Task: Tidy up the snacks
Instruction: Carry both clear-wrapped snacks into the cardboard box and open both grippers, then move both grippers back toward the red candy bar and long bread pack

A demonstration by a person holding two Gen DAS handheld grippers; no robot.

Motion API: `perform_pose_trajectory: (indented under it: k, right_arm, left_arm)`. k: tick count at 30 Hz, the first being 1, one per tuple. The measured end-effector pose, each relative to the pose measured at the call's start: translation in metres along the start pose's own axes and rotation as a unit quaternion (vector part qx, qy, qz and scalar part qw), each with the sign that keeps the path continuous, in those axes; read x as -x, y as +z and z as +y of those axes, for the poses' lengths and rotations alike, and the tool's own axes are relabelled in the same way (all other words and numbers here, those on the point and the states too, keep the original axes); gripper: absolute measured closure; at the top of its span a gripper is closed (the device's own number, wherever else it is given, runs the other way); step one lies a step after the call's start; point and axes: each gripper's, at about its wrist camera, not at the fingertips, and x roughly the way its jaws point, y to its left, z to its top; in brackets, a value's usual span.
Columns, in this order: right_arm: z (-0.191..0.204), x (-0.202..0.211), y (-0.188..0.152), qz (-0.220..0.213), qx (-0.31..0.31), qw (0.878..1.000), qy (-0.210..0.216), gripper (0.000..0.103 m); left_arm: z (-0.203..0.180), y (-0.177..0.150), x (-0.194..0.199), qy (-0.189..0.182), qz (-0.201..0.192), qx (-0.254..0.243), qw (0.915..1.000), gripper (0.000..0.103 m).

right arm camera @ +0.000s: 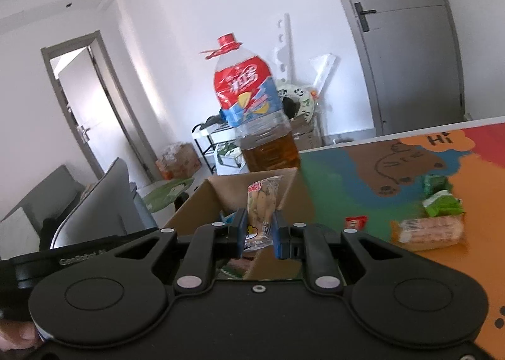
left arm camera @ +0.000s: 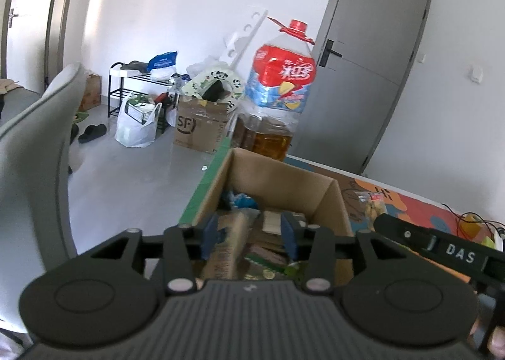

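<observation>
1 snack packet (right arm camera: 259, 218) pinched in right gripper (right arm camera: 258, 231) over cardboard box (right arm camera: 285, 199)

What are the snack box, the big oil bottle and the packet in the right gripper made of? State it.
Snack box: corrugated cardboard, matte brown, with raw cut edges. Oil bottle: clear glossy plastic, amber liquid showing through, with a red cap that looks plastic. Packet in the right gripper: likely thin clear plastic film, shiny and crinkled.
</observation>
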Motion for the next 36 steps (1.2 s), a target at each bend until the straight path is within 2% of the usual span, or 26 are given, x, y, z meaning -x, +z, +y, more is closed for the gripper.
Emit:
perform_pose_trajectory:
  k: [6,12,14,16,18,20,22,24,31,36]
  right_arm:
    - [0.018,-0.014,0.000,0.021,0.017,1.000,0.005,0.085]
    - [0.030,-0.022,0.004,0.042,0.015,0.999,0.022,0.080]
    - [0.033,-0.018,0.004,0.038,0.022,0.999,0.017,0.067]
    - [0.032,-0.013,0.004,0.034,0.022,0.999,0.015,0.063]
    - [0.030,-0.009,0.004,0.034,0.021,0.999,0.014,0.059]
    - [0.027,-0.004,0.004,0.031,0.024,0.999,0.007,0.042]
    - [0.024,-0.002,0.006,0.031,0.029,0.999,0.001,0.033]
    - [0.018,0.001,0.008,0.034,0.030,0.999,0.003,0.032]
    - [-0.006,0.011,0.013,0.044,0.026,0.999,0.001,0.012]
    - [-0.028,0.019,0.017,0.046,0.013,0.999,0.010,0.006]
  left_arm:
    - [0.012,0.003,0.004,0.003,0.002,0.004,1.0000,0.053]
    - [0.015,0.002,0.008,-0.001,0.003,0.000,1.0000,0.043]
    - [0.014,0.001,0.009,-0.003,0.004,-0.005,1.0000,0.033]
    - [0.012,0.000,0.010,-0.003,0.002,-0.011,0.9999,0.027]
    - [0.011,0.001,0.010,-0.003,0.000,-0.010,0.9999,0.025]
    - [0.011,0.001,0.010,0.002,0.000,-0.008,1.0000,0.023]
    - [0.009,0.000,0.010,0.004,0.000,-0.009,0.9999,0.021]
    - [0.007,-0.001,0.010,0.006,0.000,-0.010,0.9999,0.020]
    - [-0.010,-0.004,0.007,-0.010,0.009,-0.022,0.9997,0.017]
    - [-0.031,-0.007,0.001,-0.025,0.021,-0.041,0.9986,0.017]
